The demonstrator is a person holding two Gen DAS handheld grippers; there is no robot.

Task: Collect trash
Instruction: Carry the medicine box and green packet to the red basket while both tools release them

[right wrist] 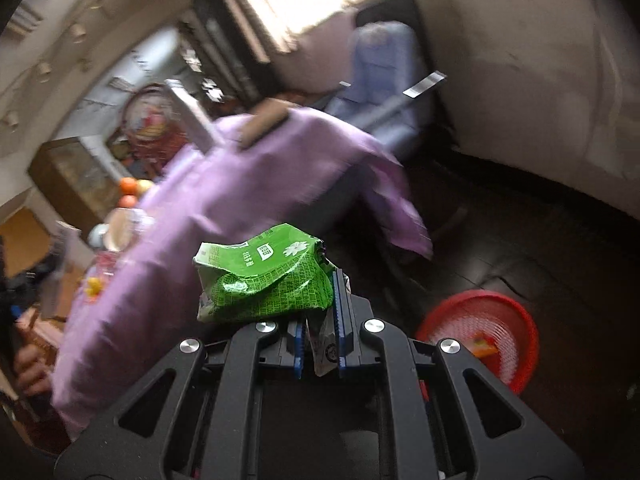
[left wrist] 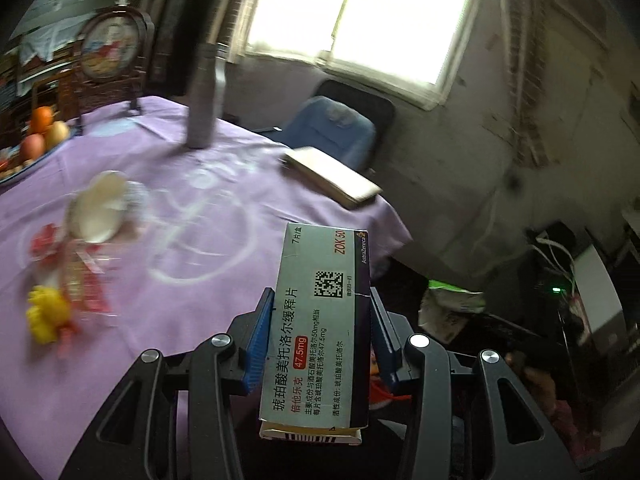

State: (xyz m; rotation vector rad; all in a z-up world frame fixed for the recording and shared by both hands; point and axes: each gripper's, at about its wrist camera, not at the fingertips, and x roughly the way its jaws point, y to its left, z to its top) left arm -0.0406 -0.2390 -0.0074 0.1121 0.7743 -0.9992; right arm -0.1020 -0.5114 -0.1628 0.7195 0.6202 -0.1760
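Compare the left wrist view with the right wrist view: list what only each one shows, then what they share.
Only the left wrist view shows the medicine box clamped in the left gripper, and the window. Only the right wrist view shows the red basket on the floor and the right gripper shut on the green wrapper. Both show the purple tablecloth, bottle, fruit and blue chair.
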